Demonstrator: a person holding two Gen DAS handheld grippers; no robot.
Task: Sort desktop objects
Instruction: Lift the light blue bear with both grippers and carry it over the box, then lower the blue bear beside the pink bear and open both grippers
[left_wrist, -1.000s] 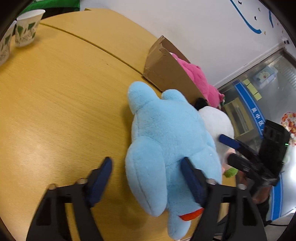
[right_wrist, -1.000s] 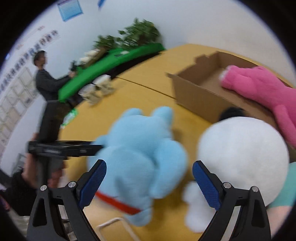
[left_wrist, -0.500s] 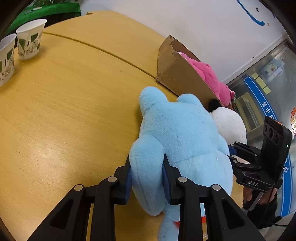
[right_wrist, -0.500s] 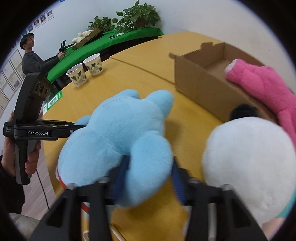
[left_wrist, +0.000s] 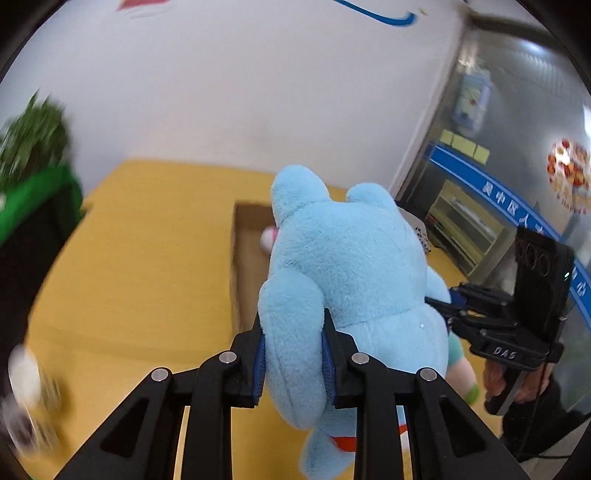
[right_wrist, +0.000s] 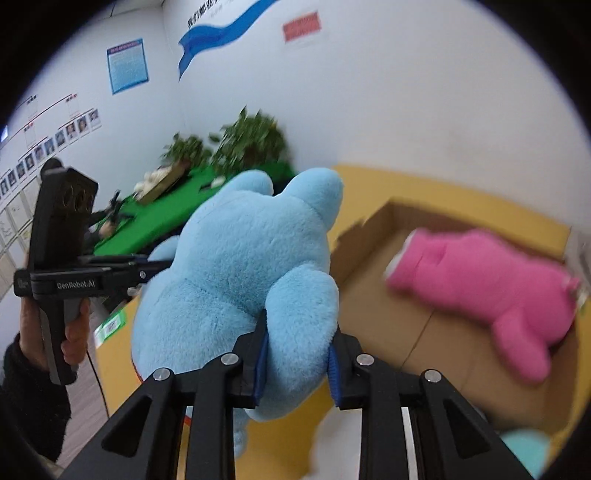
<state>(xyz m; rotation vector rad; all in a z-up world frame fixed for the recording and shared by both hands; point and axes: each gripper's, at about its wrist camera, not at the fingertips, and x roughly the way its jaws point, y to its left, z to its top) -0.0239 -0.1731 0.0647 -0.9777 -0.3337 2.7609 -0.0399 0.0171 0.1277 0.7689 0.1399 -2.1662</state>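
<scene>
Left wrist view shows one blue plush toy (left_wrist: 351, 266) at the centre of the frame, raised clear of the yellow worktop (left_wrist: 140, 258). The left gripper (left_wrist: 293, 354) is clamped on one of its limbs, blue pads pressed into the fabric from both sides. In the right wrist view the right gripper (right_wrist: 295, 363) pinches another limb of the same toy; its jaws are closing further on the soft filling. Each gripper appears in the other's view: the right one at the right edge of the left view, the left one at the left edge of the right view, held by a hand (right_wrist: 72, 332).

One open cardboard box (right_wrist: 402, 325) sits on the worktop beyond the toy, to the right of centre in the right view. One pink plush toy (right_wrist: 487, 291) lies inside it on the box floor.

Judged step: carrying the blue toy over to the box. To do it well, both hands should travel together so the toy is not stretched between the two grips, pass above the near wall of the box, and release over the free floor beside the pink toy. Both grips sit on limbs only, so slippage is a risk if the hands pull apart.

Count: plush toys clearly identified, two; boxes, one; grippers, two. Potted plants (right_wrist: 243, 147) on the green table at upper left, two.
</scene>
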